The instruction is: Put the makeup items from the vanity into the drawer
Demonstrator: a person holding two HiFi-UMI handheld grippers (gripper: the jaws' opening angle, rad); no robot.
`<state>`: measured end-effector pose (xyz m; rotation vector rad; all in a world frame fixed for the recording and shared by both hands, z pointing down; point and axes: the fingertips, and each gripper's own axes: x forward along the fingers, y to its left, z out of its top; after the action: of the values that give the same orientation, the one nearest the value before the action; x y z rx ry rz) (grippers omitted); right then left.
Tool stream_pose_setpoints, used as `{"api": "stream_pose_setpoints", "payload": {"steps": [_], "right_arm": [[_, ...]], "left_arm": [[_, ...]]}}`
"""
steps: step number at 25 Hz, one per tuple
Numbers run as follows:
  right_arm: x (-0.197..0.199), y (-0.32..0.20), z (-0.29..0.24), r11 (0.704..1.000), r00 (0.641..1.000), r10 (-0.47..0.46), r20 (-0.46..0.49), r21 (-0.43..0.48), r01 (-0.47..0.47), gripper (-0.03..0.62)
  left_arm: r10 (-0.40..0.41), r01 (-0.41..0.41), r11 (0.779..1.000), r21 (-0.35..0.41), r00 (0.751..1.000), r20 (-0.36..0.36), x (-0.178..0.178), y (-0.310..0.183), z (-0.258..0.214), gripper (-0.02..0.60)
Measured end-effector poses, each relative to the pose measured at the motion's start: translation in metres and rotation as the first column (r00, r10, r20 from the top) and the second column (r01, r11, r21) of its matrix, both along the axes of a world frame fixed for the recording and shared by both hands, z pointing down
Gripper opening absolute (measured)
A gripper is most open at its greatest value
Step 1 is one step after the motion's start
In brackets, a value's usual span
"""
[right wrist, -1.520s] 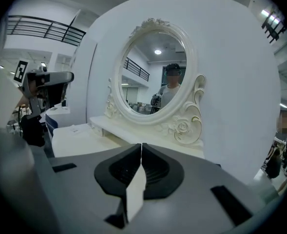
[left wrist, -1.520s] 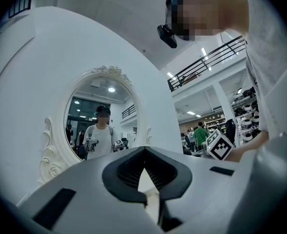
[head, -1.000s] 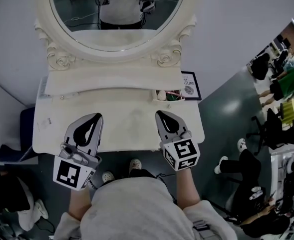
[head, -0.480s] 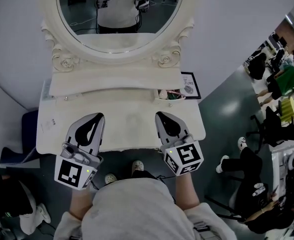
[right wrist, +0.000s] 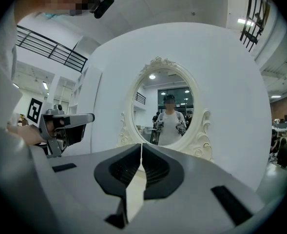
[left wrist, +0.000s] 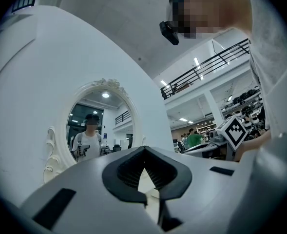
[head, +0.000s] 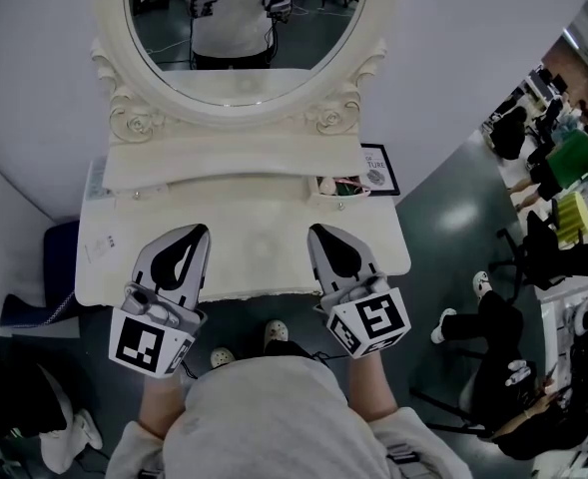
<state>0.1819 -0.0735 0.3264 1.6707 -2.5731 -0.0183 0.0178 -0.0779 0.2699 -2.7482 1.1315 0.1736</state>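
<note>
A white vanity [head: 254, 242] with an oval mirror [head: 244, 28] stands against the wall. Small makeup items [head: 338, 186] lie in an open compartment at the right end of its raised tier. In the head view, my left gripper [head: 196, 231] hovers over the front left of the tabletop, jaws shut and empty. My right gripper [head: 319, 231] hovers over the front right, also shut on nothing, a short way in front of the makeup items. In the gripper views, the left gripper [left wrist: 144, 148] and the right gripper [right wrist: 142, 145] both face the mirror with their jaws together.
A small framed sign [head: 378, 171] leans at the vanity's right rear corner. A dark blue object [head: 34, 302] sits on the floor to the left. People and office chairs [head: 543, 228] occupy the floor on the far right. The person's feet [head: 271, 332] show under the front edge.
Both grippers stay shut and in nearly the same place. The head view has drifted a little, so the vanity sits slightly further right in the picture.
</note>
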Motion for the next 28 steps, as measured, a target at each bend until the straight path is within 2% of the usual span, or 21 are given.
{"api": "stream_pose_setpoints", "payload": {"steps": [6,9,24,28], "right_arm": [[-0.006,0.012,-0.01,1.0,1.0,0.012,0.014,0.025,-0.013,0.025],[-0.008,0.017,-0.013,0.999,1.0,0.022,0.02,0.034,-0.023,0.023],[-0.022,0.041,-0.026,0.992,0.996,0.068,0.052,0.105,-0.073,0.024],[-0.029,0.046,-0.028,0.99,0.996,0.077,0.051,0.117,-0.083,0.023]], "left_arm": [[0.017,-0.017,1.0,-0.017,1.0,0.024,-0.005,0.009,0.004,0.014],[0.015,-0.014,1.0,0.013,1.0,-0.014,-0.006,0.011,-0.008,0.014],[0.035,-0.035,0.999,0.021,0.999,-0.018,-0.027,0.026,-0.008,0.012],[0.049,-0.049,0.999,0.0,0.999,0.007,-0.033,0.031,0.0,0.012]]}}
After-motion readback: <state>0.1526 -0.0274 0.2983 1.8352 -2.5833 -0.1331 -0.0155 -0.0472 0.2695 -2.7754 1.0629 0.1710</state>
